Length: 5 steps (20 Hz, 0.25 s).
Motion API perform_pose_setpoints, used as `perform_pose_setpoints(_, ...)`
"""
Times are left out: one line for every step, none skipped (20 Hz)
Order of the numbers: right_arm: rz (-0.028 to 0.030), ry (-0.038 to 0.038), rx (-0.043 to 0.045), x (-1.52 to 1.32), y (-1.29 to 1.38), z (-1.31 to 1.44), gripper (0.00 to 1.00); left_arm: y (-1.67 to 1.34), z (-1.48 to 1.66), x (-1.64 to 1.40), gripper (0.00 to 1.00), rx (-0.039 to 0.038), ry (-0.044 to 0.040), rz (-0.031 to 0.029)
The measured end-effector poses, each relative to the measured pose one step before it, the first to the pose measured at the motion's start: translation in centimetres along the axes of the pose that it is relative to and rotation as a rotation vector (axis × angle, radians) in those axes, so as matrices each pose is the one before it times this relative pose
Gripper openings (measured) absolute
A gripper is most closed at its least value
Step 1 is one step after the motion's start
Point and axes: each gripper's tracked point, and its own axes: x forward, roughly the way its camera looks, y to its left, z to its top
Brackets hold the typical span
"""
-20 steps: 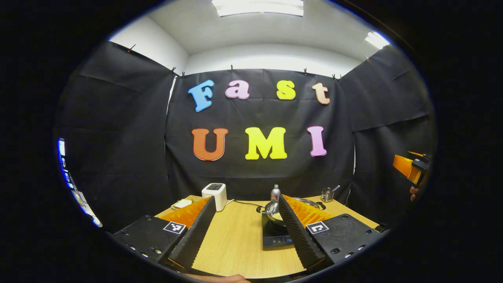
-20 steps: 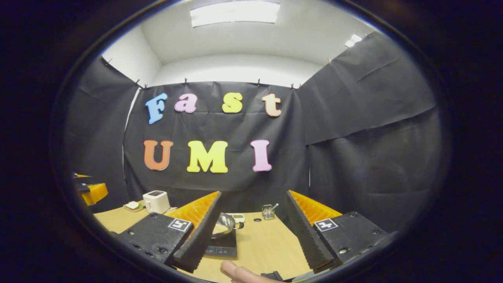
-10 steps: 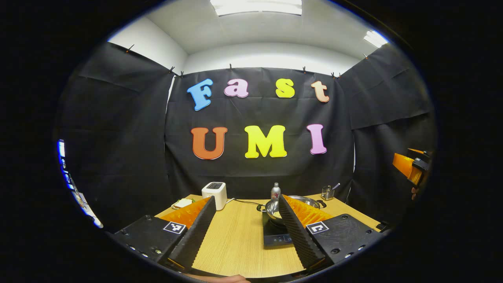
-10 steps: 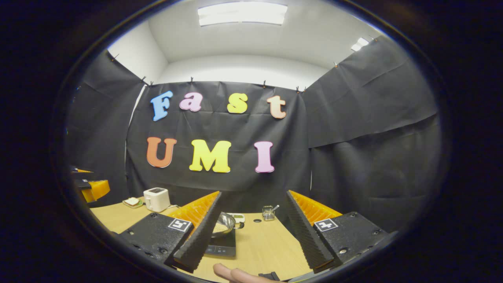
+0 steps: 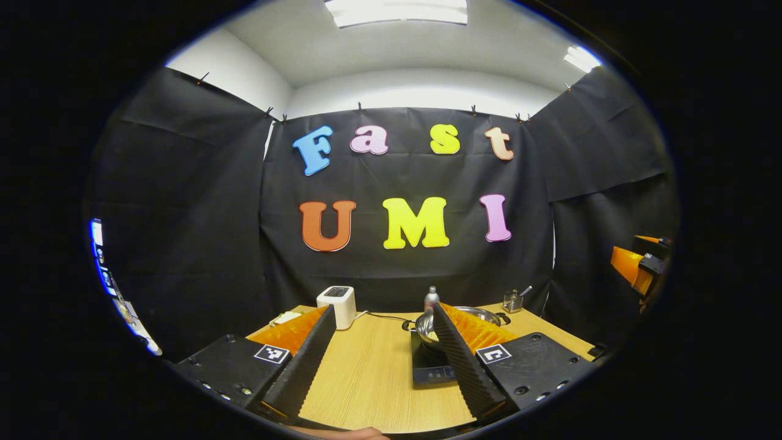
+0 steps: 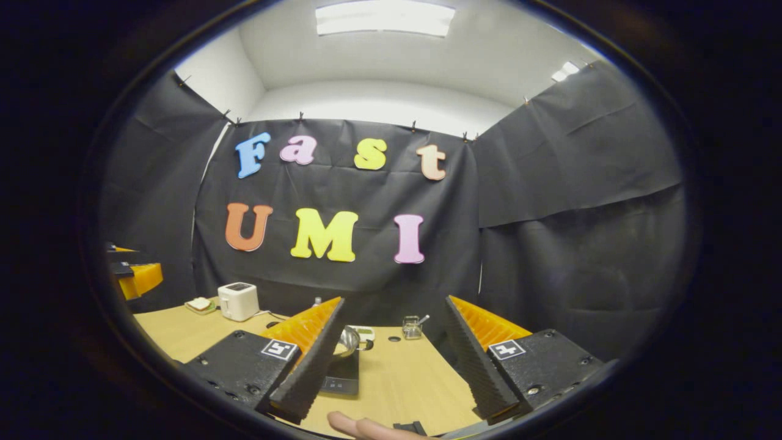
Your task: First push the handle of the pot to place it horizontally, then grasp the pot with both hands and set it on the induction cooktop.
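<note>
Pot: the round shiny steel pot (image 5: 427, 327) with two small dark side handles already sits on the flat black induction cooktop (image 5: 427, 370), on the light wooden table (image 5: 366, 373). Something pale lies inside it.
Handling: I judge it rigid and rather heavy, with smooth metal walls that can slip. The contents can spill if it tilts.
Where to hold: the two dark side handles, one for each gripper, kept level. The rim is a worse place.
Left gripper (image 5: 379, 360): its jaws are wide apart and hold nothing. It is well back from the pot, and its right finger covers part of the pot.
Right gripper (image 6: 391, 360): also spread wide and empty, well apart from the pot (image 6: 348, 341). A fingertip of the person's hand (image 6: 351, 425) shows at the bottom edge.
Other things: a white box-shaped toaster (image 5: 336, 302), a small clear bottle (image 5: 431, 299) behind the pot, a small glass jar (image 5: 512, 300) with a spoon.
Change: compared with one second ago, both grippers have drawn back a little and the pot looks smaller; it has stayed on the cooktop.
</note>
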Motion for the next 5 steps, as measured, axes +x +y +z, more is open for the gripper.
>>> perform_pose_setpoints(0.00146, -0.00077, 0.00187, 0.06, -0.072, -0.019, 0.98, -0.167, 0.086, 0.0, 0.95, 0.00211, -0.00233, -0.00268)
perform_pose_setpoints(0.00225, -0.00036, 0.00095, 0.06, -0.027, -0.02, 0.96, -0.248, 0.056, -0.034, 0.95, 0.00184, -0.00279, -0.0031)
perform_pose_setpoints(0.00139, -0.00025, 0.00108, 0.149, 0.058, -0.037, 0.96, -0.083, 0.089, 0.002, 0.95, 0.00057, -0.00419, -0.00173)
perform_pose_setpoints(-0.0012, -0.00041, 0.00226, -0.031, -0.107, 0.008, 0.98, -0.039, -0.023, -0.053, 0.95, 0.0005, -0.00336, -0.00151)
perform_pose_setpoints(0.00079, -0.00132, 0.00165, 0.022, -0.142, -0.088, 0.96, -0.031, 0.216, -0.061, 0.95, -0.0002, -0.00615, 0.00178)
